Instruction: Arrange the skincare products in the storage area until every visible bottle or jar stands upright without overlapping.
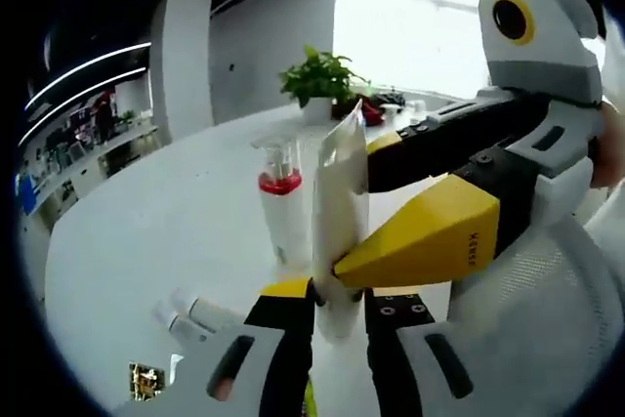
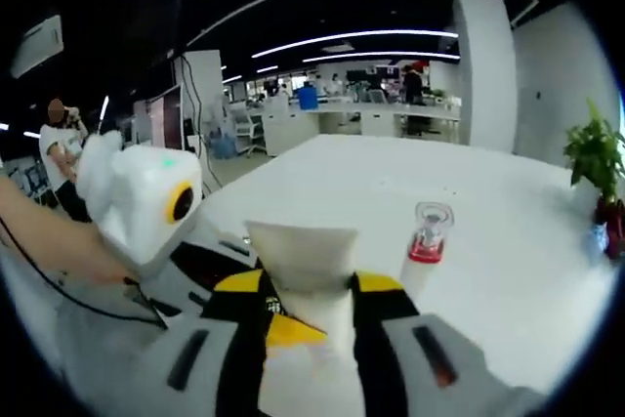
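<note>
Big open office, dark ceiling striped with light bars, desks and a few people far back, and a wide white table (image 1: 176, 222) carrying everything up front. A potted plant (image 1: 317, 80) sits at the far edge by a bright window.

Centre stage: a white squeeze tube (image 1: 340, 212), standing tall with its crimped end up, and both grippers are on it. The left gripper (image 1: 337, 305) has its black jaws closed in around the tube's lower end, near the cap. The right gripper (image 1: 376, 217) comes in from the side with its yellow-tipped jaws pinching the tube's body higher up. In the right gripper view the same tube (image 2: 308, 285) rises between the right gripper (image 2: 311, 314) and its closed jaws, the flat crimp spread wide at the top.

Just behind the tube stands a clear pump bottle with a red band (image 1: 281, 197), upright, close but not touching as far as I can tell. Down at the near left, small white tubes (image 1: 190, 319) lie flat on the table, so there's work left.

To do this step well, I'd say lower the tube straight down onto its cap on bare table, well off the pump bottle, keep it plumb, let one gripper go first and steady with the other. A tall soft tube on a narrow cap will likely tip if released crooked.
</note>
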